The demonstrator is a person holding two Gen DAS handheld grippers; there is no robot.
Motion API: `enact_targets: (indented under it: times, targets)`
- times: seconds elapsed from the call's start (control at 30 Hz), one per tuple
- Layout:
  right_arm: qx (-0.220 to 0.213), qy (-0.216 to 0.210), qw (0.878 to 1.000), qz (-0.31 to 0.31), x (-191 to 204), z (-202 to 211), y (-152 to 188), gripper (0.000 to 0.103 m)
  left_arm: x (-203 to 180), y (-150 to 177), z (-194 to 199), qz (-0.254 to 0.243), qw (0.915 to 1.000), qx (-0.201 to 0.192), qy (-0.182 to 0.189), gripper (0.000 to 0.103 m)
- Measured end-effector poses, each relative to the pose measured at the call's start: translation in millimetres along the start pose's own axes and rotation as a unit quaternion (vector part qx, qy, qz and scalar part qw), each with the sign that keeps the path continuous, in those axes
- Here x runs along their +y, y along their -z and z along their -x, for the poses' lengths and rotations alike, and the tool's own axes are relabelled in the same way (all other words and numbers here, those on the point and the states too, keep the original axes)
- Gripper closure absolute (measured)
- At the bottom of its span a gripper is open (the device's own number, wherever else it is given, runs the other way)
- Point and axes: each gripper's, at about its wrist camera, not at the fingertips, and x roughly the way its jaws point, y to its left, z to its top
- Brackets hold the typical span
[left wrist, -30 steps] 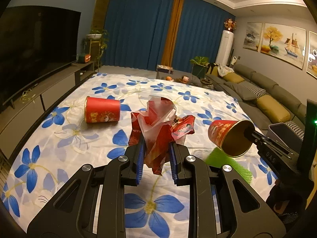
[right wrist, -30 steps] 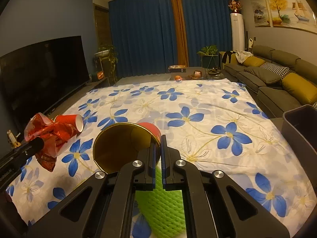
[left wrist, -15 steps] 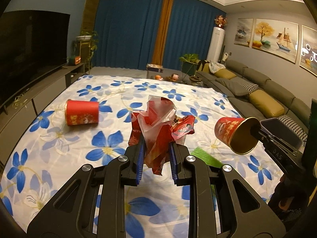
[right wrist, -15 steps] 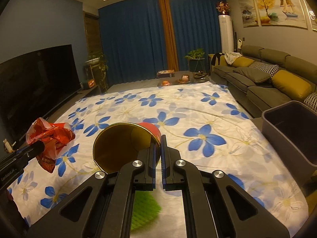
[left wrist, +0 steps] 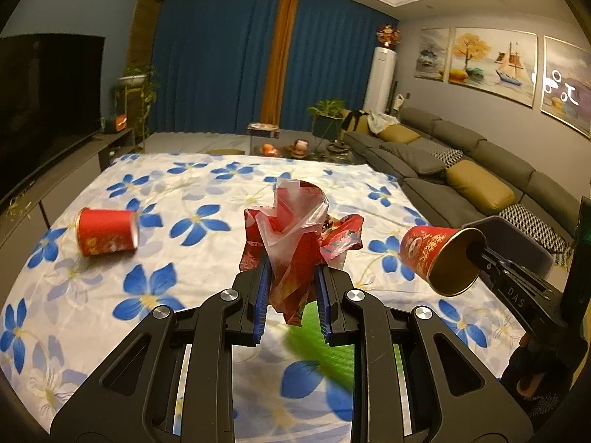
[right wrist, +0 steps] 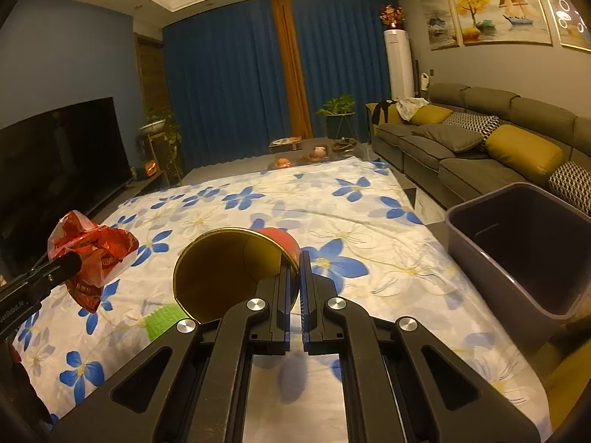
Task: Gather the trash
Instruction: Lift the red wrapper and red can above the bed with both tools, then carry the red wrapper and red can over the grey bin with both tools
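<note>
Between the blue pads of my left gripper point(left wrist: 291, 288) sits a crumpled red wrapper point(left wrist: 299, 236) tangled with clear plastic, and my left jaws are pinching it firmly, holding it up off the flowered sheet point(left wrist: 192, 203) below. Off to the right in the left wrist view, my right gripper point(right wrist: 295, 288) shows as a dark arm reaching in from the edge, carrying a red paper cup point(left wrist: 436, 258) on its side with the gold-lined mouth facing back toward me. From the right wrist view that same cup fills the middle of the frame, and my right jaws are pressed nearly together on its rim, one finger inside the mouth and one outside against the red wall. A second red cup point(left wrist: 107, 230) lies tipped over on the sheet, well to the left and apart from both of my grippers. Beneath my hands, partly hidden by the fingers, a bright green foam net point(right wrist: 164, 319) rests on the sheet. To the right of the sheet stands a dark grey bin point(right wrist: 517, 254), its opening facing up, near the grey sofa point(right wrist: 461, 147) with yellow cushions; in the left wrist view only its rim peeks out behind the held cup. Neither piece of trash I carry is over the bin: both hang above the sheet, the wrapper to the left of the cup. A dark television point(right wrist: 55, 162) lines the left wall, and blue curtains point(right wrist: 240, 85) close the far end of the room.
</note>
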Motion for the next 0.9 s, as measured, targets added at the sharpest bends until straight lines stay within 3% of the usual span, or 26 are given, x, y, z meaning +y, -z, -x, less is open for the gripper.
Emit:
enact_targets:
  times: [0.53, 0.9]
  targets:
    - [-0.023, 0.049, 0.998, -0.038, -70.5, 18.0, -11.0, 0.098, -79.0, -26.0, -29.2, -0.039, 0.9968, -0.006, 0.069, 0.082]
    - [-0.047, 0.119, 0.989, -0.080, -143.6, 39.0, -21.0, 0.098, -169.9, -34.2, -56.3, -0.089, 0.9857, -0.003, 0.143, 0.082]
